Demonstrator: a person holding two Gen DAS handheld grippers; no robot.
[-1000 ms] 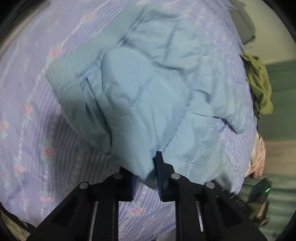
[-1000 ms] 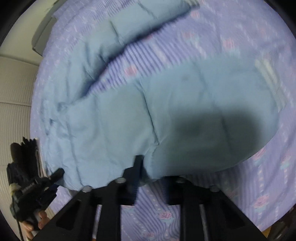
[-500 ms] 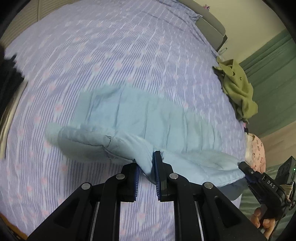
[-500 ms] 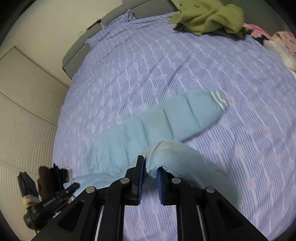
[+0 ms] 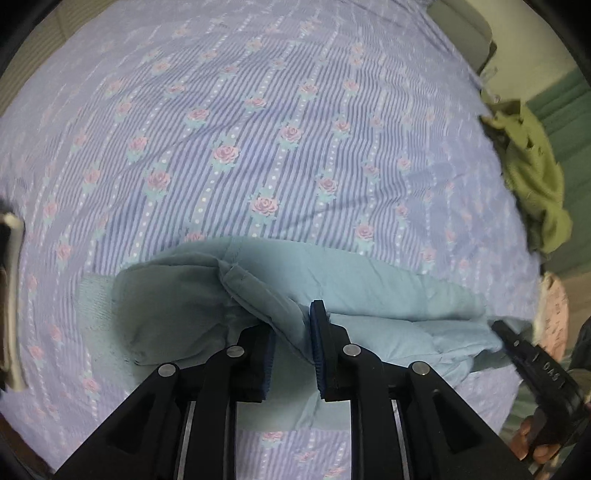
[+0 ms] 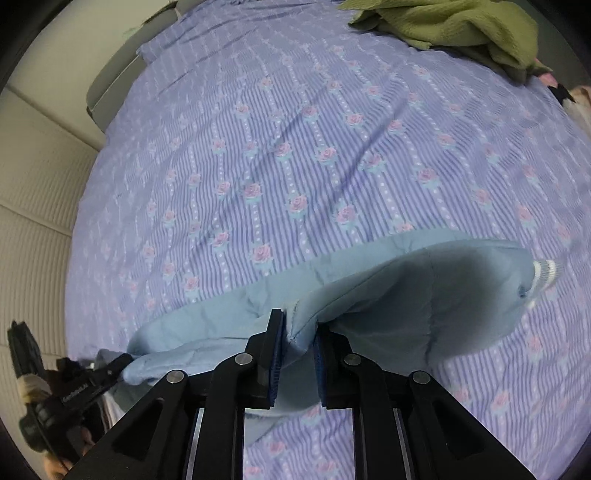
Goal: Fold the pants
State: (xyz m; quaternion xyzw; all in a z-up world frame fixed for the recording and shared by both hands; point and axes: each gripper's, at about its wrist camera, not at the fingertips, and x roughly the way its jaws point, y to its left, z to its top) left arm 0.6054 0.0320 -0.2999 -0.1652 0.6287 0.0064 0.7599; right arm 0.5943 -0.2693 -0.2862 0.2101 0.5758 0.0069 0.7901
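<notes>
The light blue pants lie doubled over near the front edge of the bed, and they also show in the right wrist view. My left gripper is shut on a fold of the pants at their waist end. My right gripper is shut on a fold at the leg end, where a grey striped cuff sticks out. Each gripper shows in the other's view, the right one at the pants' right end, the left one at their left end.
The bed is covered by a purple striped sheet with pink roses. A green garment lies at the bed's right edge, also at the far right in the right wrist view. A pink cloth lies nearby. A white ribbed wall is left.
Both grippers have carried the pants from a raised spread down and toward the near bed edge. The pants now rest doubled over low on the sheet.
</notes>
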